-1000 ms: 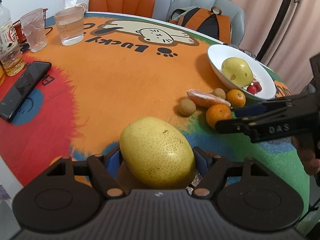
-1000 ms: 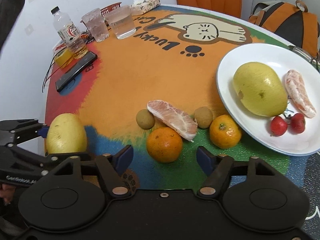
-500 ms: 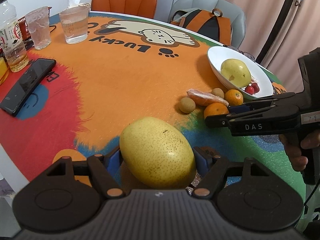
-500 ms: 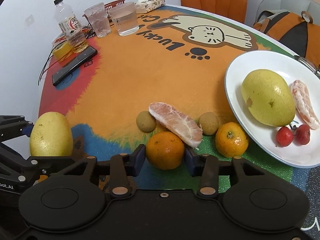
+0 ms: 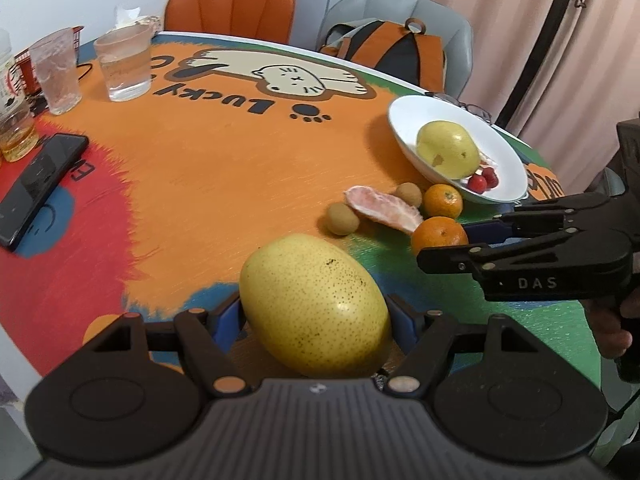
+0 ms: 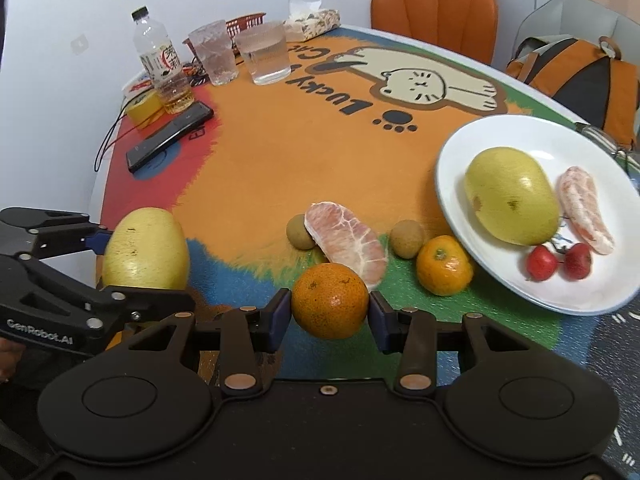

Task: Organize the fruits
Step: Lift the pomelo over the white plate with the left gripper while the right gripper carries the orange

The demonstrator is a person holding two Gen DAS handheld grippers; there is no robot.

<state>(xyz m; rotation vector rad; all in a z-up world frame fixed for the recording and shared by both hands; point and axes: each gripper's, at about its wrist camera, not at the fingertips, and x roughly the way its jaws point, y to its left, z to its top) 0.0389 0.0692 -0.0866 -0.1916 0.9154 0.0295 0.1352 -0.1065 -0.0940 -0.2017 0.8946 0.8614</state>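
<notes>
My left gripper [image 5: 316, 316] is shut on a big yellow pomelo [image 5: 312, 288], held just above the near edge of the table. The orange [image 6: 330, 300] sits between the blue pads of my right gripper [image 6: 329, 310], which press on both its sides. Beyond it lie a peeled pink segment [image 6: 348, 240], a second orange [image 6: 442, 266] and two small brown fruits [image 6: 300, 232]. The white plate [image 6: 500, 136] at the right holds another yellow pomelo [image 6: 512, 196], a peeled segment [image 6: 584, 208] and two small red fruits [image 6: 540, 266].
At the far left of the round cat-print table stand two glasses [image 6: 264, 54], a bottle [image 6: 160, 60] and a dark phone [image 6: 168, 136]. An orange chair [image 6: 436, 4] and a grey chair with a backpack [image 6: 576, 72] stand behind it.
My right gripper's jaws, open around the orange a second ago, have shut on it and risen slightly. The left gripper keeps its hold on the pomelo.
</notes>
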